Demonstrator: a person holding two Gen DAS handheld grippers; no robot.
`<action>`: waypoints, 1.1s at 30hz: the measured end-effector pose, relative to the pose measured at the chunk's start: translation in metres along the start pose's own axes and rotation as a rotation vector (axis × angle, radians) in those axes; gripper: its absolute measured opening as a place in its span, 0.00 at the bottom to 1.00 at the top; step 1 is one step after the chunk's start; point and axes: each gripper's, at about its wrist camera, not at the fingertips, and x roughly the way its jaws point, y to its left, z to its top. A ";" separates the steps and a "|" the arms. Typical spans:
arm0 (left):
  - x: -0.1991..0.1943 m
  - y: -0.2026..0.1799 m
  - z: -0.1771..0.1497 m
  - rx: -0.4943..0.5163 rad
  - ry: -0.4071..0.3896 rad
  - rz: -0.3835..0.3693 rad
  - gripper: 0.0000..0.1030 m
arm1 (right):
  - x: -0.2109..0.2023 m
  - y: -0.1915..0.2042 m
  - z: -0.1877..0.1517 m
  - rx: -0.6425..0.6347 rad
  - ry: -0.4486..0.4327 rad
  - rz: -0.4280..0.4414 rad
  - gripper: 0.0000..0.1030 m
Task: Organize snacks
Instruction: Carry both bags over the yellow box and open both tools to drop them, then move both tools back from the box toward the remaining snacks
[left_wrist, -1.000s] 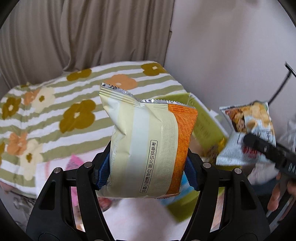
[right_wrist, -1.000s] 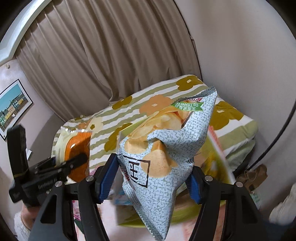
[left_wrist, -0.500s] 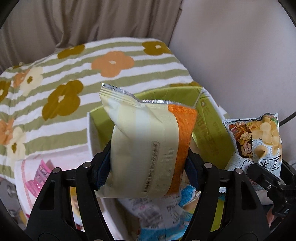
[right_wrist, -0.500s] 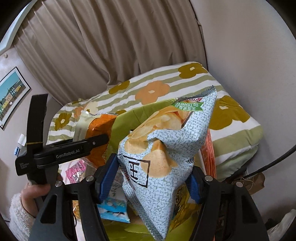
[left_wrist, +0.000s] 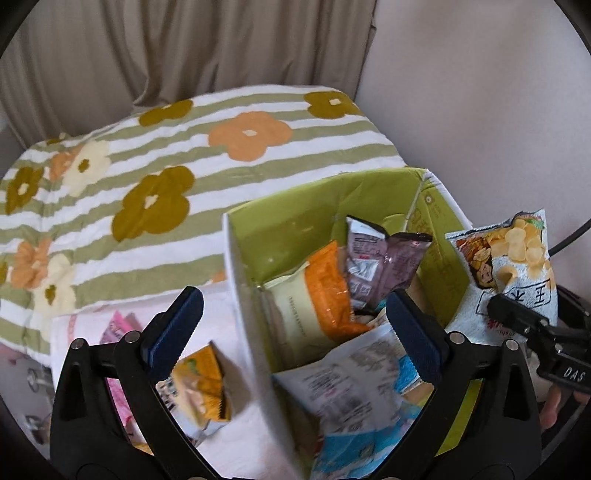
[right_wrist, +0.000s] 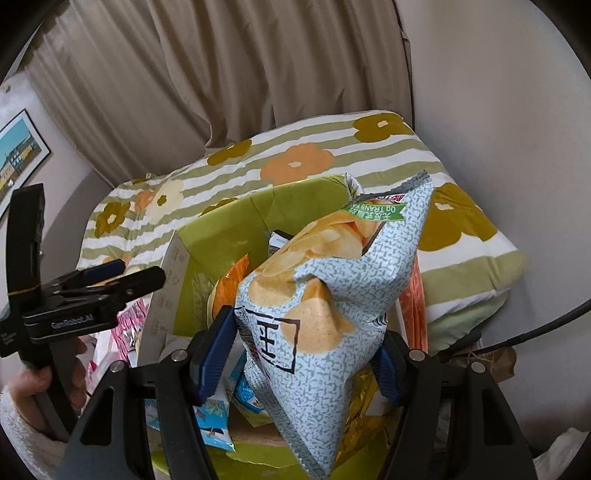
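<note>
Now left jaws wide, empty, over the green box (left_wrist: 280, 218) (crowded); right jaws clamping the chip bag (right_wrist: 332, 295).

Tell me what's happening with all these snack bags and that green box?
A person is tidying snacks into the green box on the flowery blanket. The left gripper has just been opening its jaws, and nothing is between them now; the cream and orange bag lies inside the box. The right gripper is shut on the chip bag, holding it above the box. A yellow packet lies outside the box.
</note>
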 end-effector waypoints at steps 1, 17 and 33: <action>-0.002 0.002 -0.001 -0.001 -0.001 0.007 0.96 | 0.000 0.001 0.001 -0.009 0.003 -0.005 0.61; -0.032 0.021 -0.029 -0.078 -0.018 -0.045 0.96 | 0.008 0.011 -0.002 -0.146 0.015 -0.047 0.99; -0.101 0.021 -0.084 -0.123 -0.105 0.038 0.96 | -0.052 0.048 -0.021 -0.231 -0.053 0.080 0.99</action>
